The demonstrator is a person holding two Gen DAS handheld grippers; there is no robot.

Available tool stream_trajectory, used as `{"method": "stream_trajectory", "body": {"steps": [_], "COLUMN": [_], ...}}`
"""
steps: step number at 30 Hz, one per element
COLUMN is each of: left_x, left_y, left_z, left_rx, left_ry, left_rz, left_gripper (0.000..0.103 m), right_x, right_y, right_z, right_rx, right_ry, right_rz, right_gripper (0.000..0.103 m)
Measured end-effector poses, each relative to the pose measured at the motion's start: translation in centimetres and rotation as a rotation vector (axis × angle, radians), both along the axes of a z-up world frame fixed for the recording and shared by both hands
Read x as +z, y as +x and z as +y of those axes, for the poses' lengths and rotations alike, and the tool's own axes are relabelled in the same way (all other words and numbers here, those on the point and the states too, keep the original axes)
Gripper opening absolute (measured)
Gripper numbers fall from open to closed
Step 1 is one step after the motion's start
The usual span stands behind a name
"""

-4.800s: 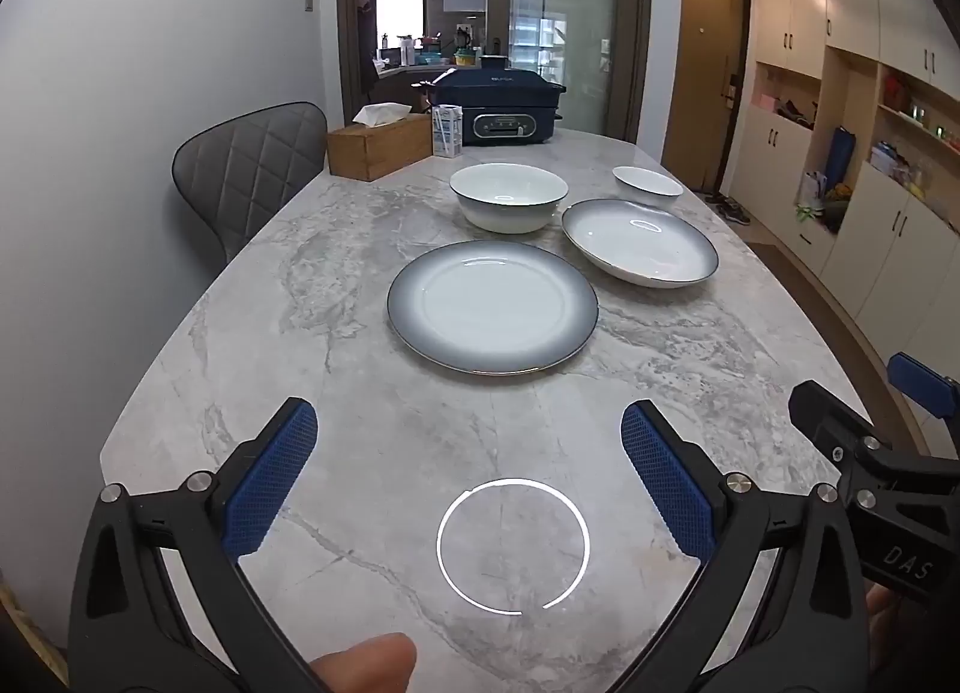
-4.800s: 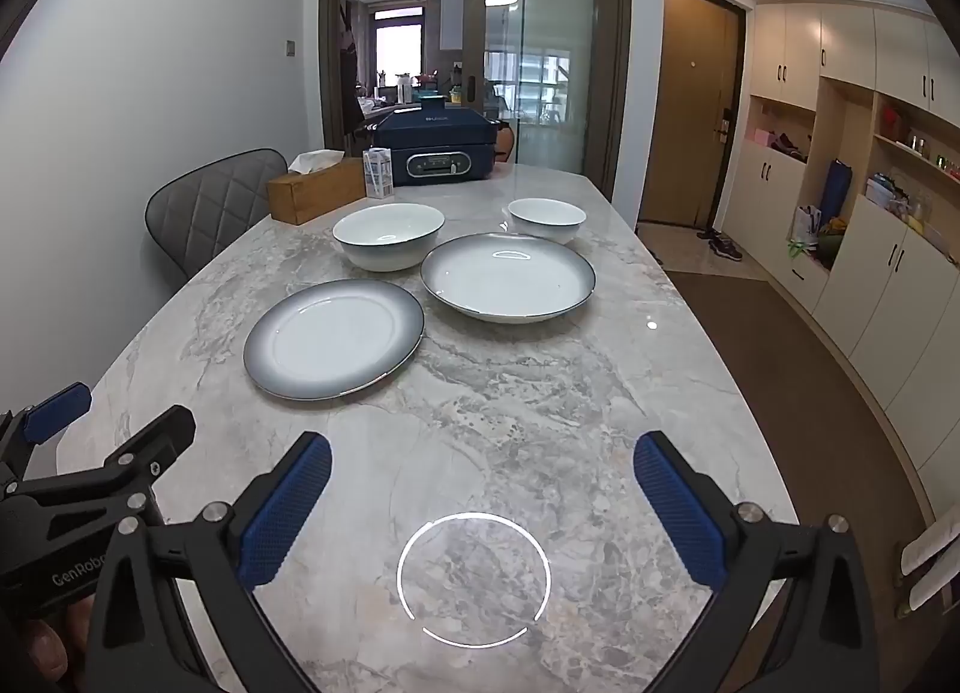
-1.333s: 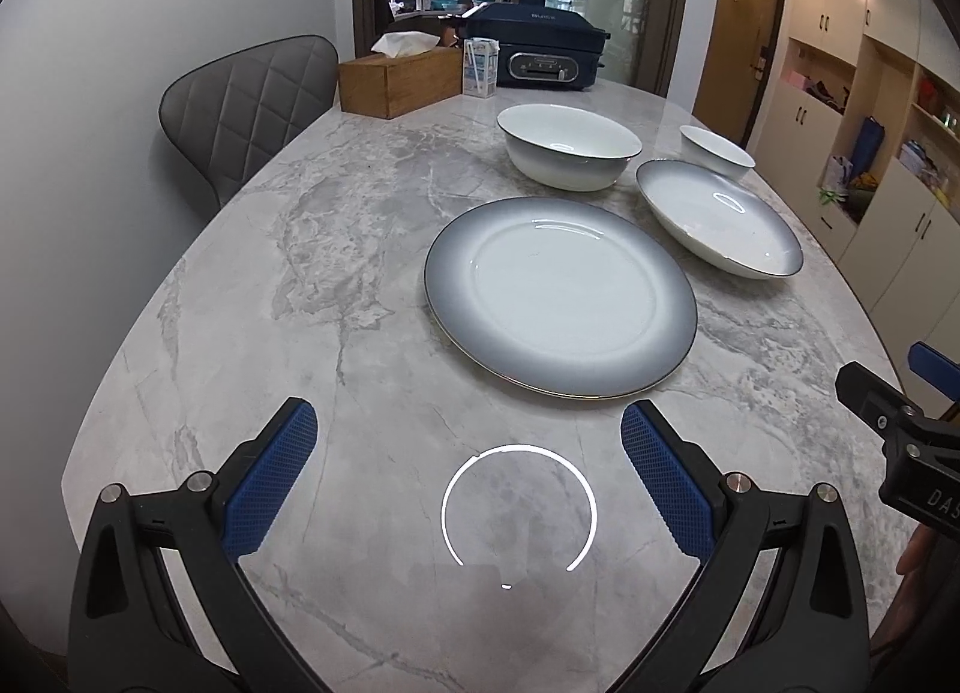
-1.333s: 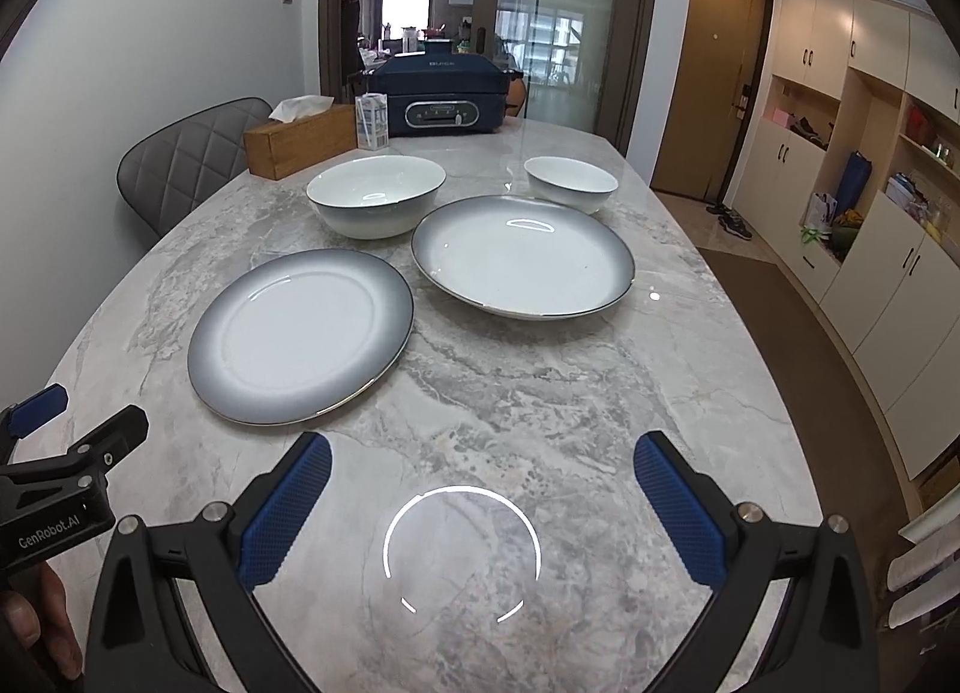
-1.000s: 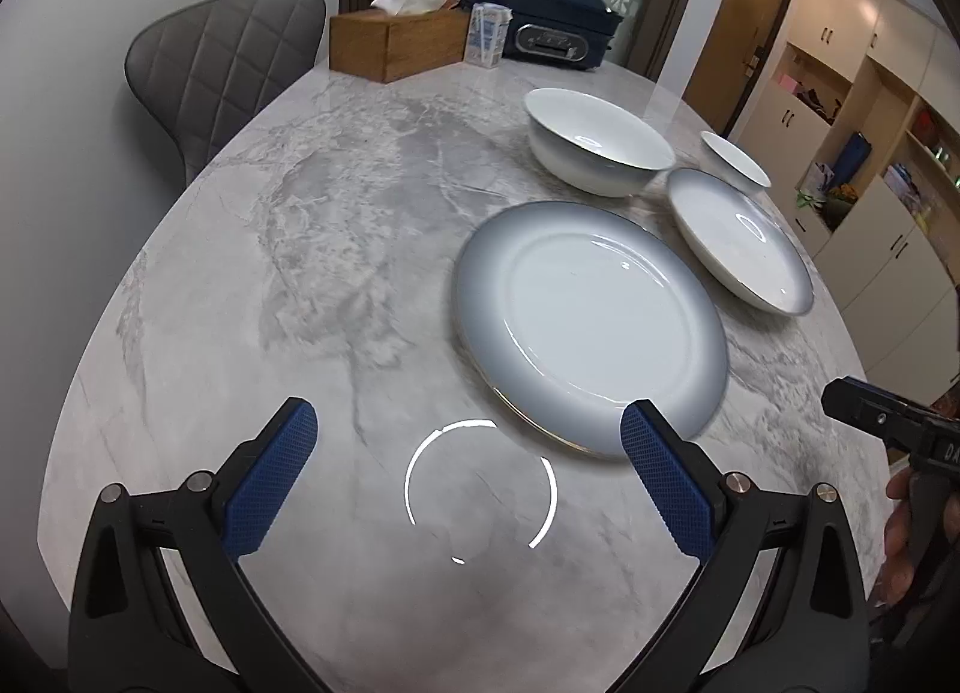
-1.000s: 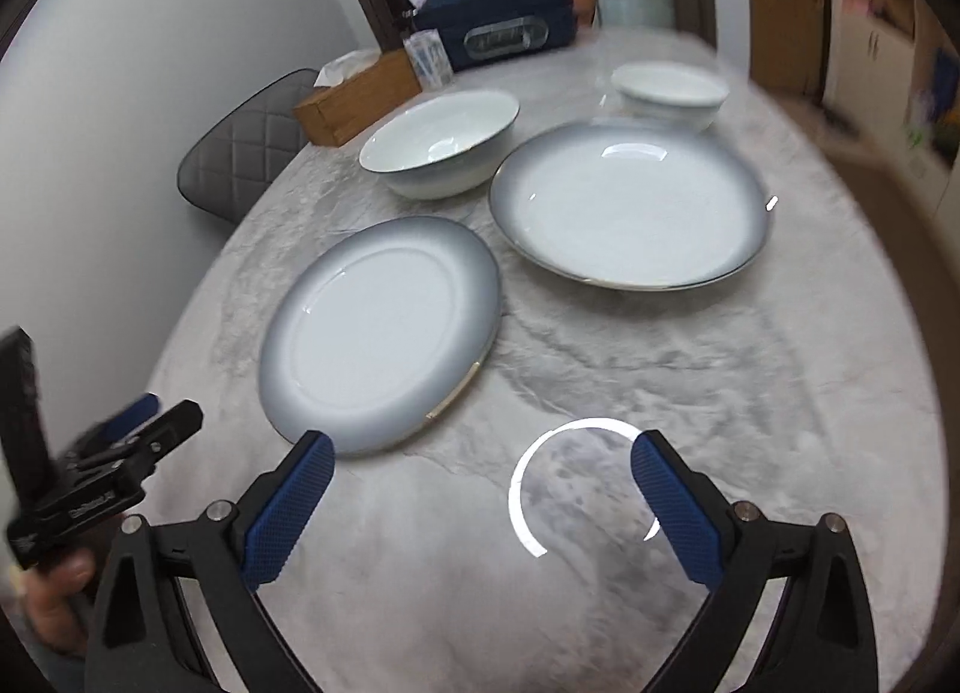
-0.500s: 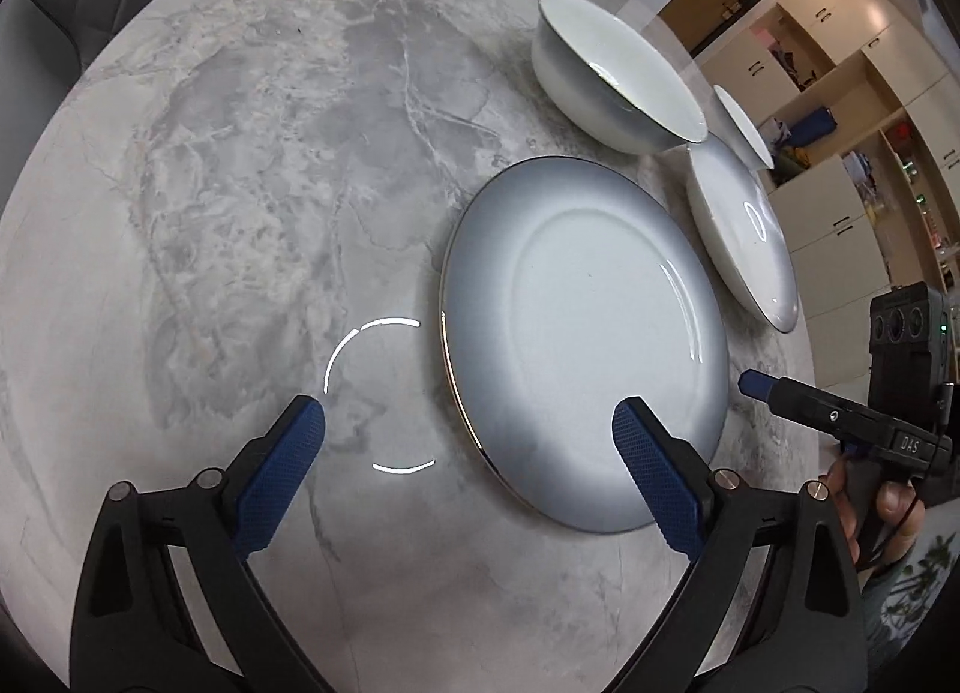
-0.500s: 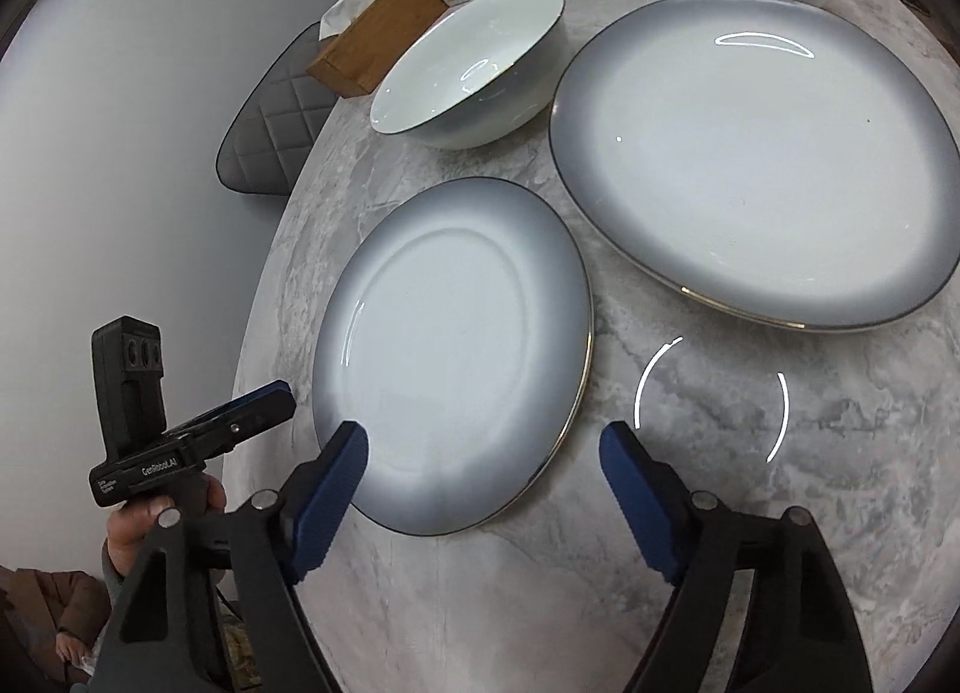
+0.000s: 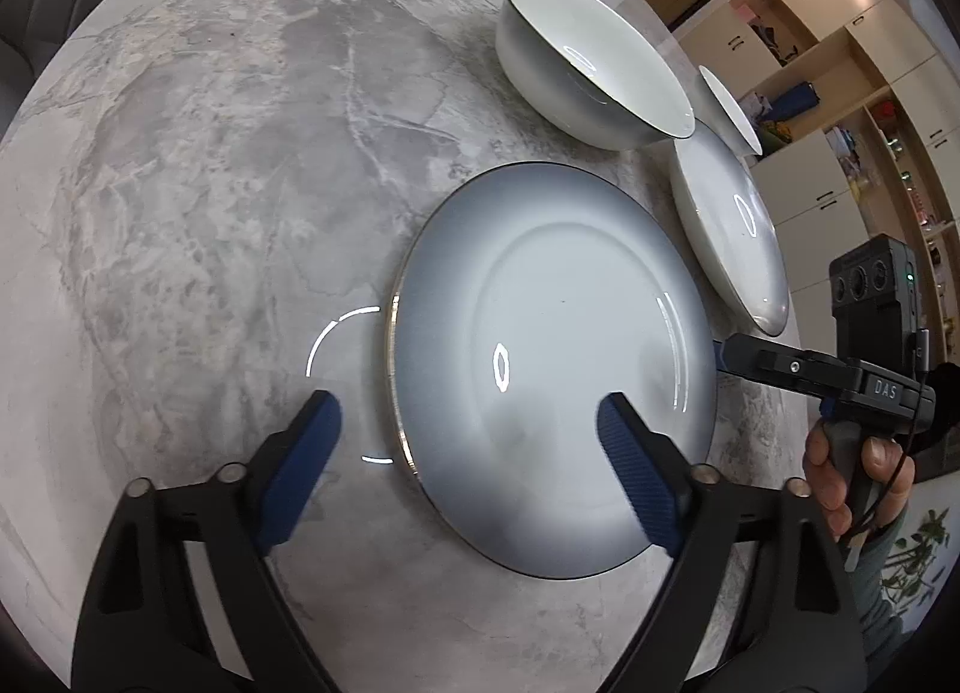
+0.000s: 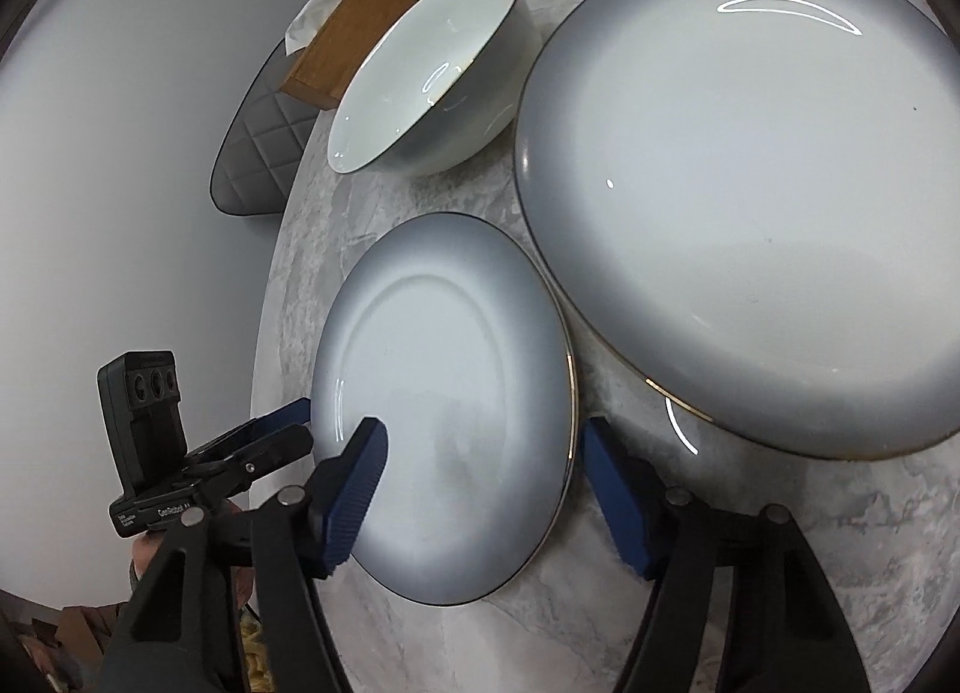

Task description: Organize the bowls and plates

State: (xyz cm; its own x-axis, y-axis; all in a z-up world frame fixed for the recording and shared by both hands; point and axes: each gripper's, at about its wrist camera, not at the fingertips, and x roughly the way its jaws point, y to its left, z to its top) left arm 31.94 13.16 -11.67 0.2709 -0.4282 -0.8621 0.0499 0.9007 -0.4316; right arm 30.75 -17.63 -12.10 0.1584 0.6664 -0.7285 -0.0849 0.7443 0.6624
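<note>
Both tongs straddle opposite rims of the same plate, jaws parted and pressing on nothing.

Left wrist view: the left tongs [image 9: 465, 453] stand fairly wide, having just been closing. One pad hangs over bare bench [image 9: 198, 165] at lower left; the other hangs over the flat plate [image 9: 552, 369] at lower centre, so the plate's left rim runs up between them. The right tongs [image 9: 720, 357] reach in from the right edge of the frame, tip at the plate's opposite rim. A large bowl [image 9: 594, 75], a deep plate [image 9: 729, 237] and a small bowl [image 9: 729, 108] lie toward the upper right.

Right wrist view: the right tongs [image 10: 480, 489] have also been closing and stand half open, with the flat plate's [image 10: 444, 393] right rim between the pads, untouched. The left tongs [image 10: 294, 414] show at lower left, beside the far rim. Judging by this, each hand is equally near, and both should pinch and lift together.
</note>
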Motion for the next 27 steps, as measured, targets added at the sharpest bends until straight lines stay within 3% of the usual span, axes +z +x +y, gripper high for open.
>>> {"method": "stream_trajectory", "body": {"steps": [2, 6, 8, 10, 14, 20, 27], "left_x": [0.0, 0.1, -0.1, -0.2, -0.2, -0.3, -0.2], "left_y": [0.1, 0.1, 0.3, 0.5, 0.5, 0.5, 0.5], "left_z": [-0.3, -0.5, -0.5, 0.0, 0.3, 1.3, 1.9], "left_rx": [-0.017, -0.032, -0.020, -0.009, -0.008, 0.021, 0.039], "left_ry": [0.011, 0.036, 0.052, 0.062, 0.069, 0.068, 0.079], "left_rz": [-0.003, -0.003, 0.001, 0.007, 0.010, 0.007, 0.012], "left_gripper": [0.064, 0.058, 0.041, 0.030, 0.029, 0.021, 0.020], "right_x": [-0.1, 0.1, 0.2, 0.2, 0.4, 0.0, 0.1], "right_y": [0.3, -0.2, -0.3, -0.3, -0.4, -0.2, -0.6], "right_z": [0.1, -0.3, -0.4, -0.6, -0.5, -1.5, -1.8], "right_rx": [0.004, 0.025, 0.032, 0.025, 0.026, 0.008, 0.013], "right_ry": [0.001, -0.028, -0.052, -0.074, -0.116, -0.119, -0.120], "right_rz": [0.002, -0.009, -0.019, -0.030, -0.054, -0.030, -0.029], "right_gripper": [0.066, 0.060, 0.055, 0.050, 0.042, 0.018, 0.018]}}
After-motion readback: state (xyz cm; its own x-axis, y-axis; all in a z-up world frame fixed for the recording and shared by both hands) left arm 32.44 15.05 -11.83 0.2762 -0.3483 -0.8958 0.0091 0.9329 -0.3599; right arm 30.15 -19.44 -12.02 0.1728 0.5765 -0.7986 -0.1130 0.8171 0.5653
